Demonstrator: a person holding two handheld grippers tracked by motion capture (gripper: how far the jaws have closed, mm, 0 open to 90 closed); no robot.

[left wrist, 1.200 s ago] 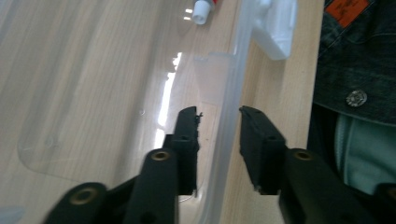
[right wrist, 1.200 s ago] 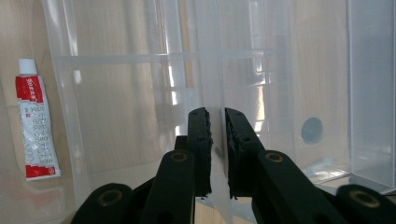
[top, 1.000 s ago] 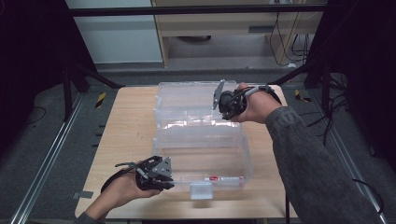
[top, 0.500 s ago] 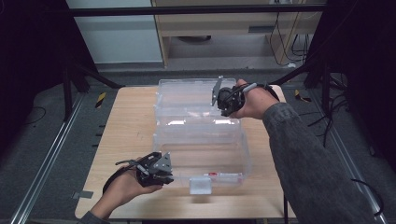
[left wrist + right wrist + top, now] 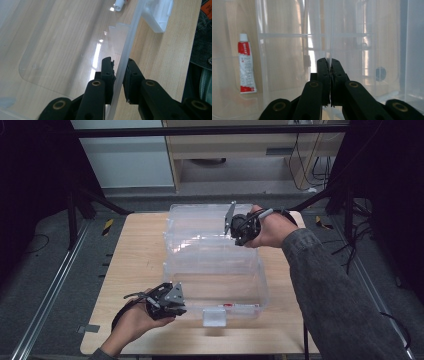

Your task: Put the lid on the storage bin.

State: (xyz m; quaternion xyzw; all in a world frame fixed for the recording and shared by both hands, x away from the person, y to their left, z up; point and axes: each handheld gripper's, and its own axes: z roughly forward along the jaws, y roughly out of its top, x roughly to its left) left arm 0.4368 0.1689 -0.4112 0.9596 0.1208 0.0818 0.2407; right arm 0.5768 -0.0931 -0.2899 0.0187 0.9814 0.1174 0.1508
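1. The left gripper [image 5: 119, 75] stood at the near left corner of the clear box [image 5: 215, 270] on the table [image 5: 130, 260], jaws narrow astride its rim, seemingly pinching it.
2. A white-and-red tube [image 5: 245, 63] lay inside the box.
3. Farther back, the right gripper [image 5: 329, 75] had just closed tight on the raised lid [image 5: 200, 222] edge.
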